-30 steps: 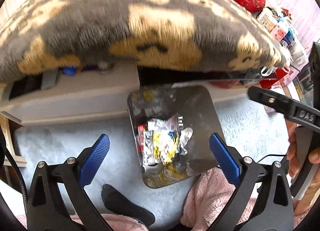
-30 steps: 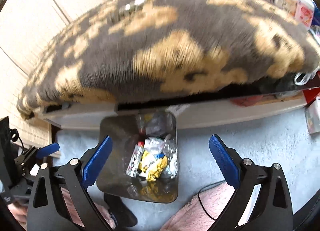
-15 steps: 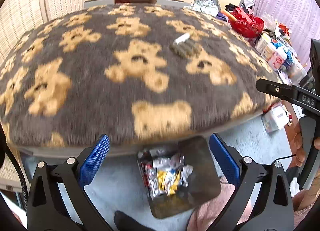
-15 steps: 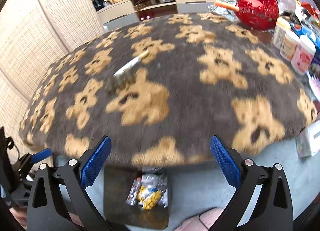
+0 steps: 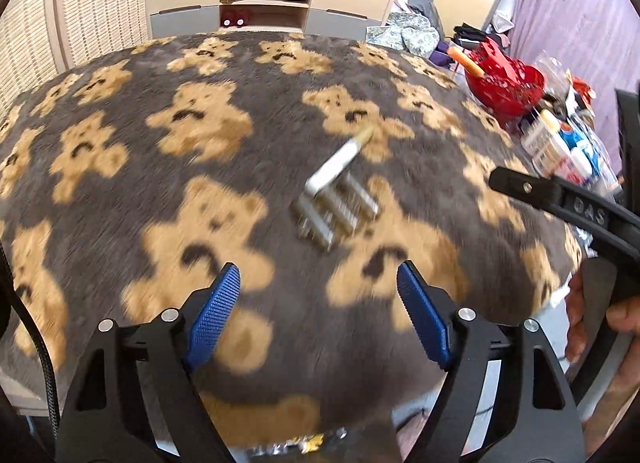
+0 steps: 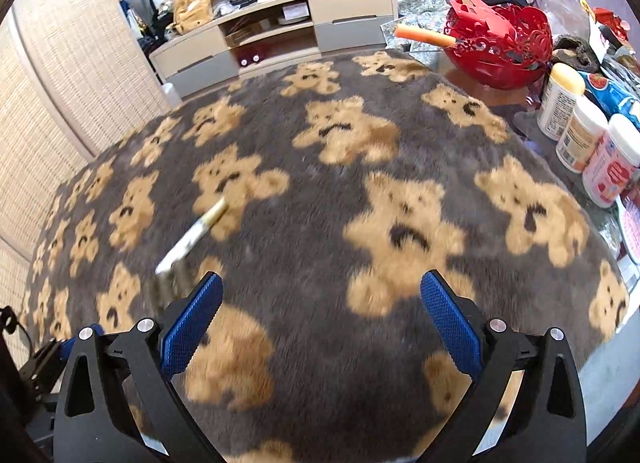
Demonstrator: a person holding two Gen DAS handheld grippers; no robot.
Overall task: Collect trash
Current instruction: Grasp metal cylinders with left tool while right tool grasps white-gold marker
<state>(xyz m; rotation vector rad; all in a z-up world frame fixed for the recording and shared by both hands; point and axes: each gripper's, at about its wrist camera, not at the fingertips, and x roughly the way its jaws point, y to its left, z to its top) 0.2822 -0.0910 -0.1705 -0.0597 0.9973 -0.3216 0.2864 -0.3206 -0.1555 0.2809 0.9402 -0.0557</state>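
A silvery trash piece [image 5: 336,199], a strip of foil tubes with a white stick across it, lies on the grey bear-print blanket [image 5: 200,167]. It also shows in the right wrist view [image 6: 188,247], partly hidden behind my right gripper's left finger. My left gripper [image 5: 318,311] is open and empty, just short of the piece. My right gripper [image 6: 320,319] is open and empty, to the right of the piece. A sliver of the metal bin's foil trash [image 5: 296,445] shows below the blanket edge.
A red basket [image 6: 500,47], white jars [image 6: 580,139] and packets crowd the table's right side. A TV cabinet [image 5: 256,11] stands at the back and a wicker wall [image 6: 72,63] at the left. My right gripper's arm [image 5: 568,207] crosses the left wrist view.
Both grippers have risen from the floor bin to above the blanket top. The bin has dropped almost out of view, and the foil piece is now close in front.
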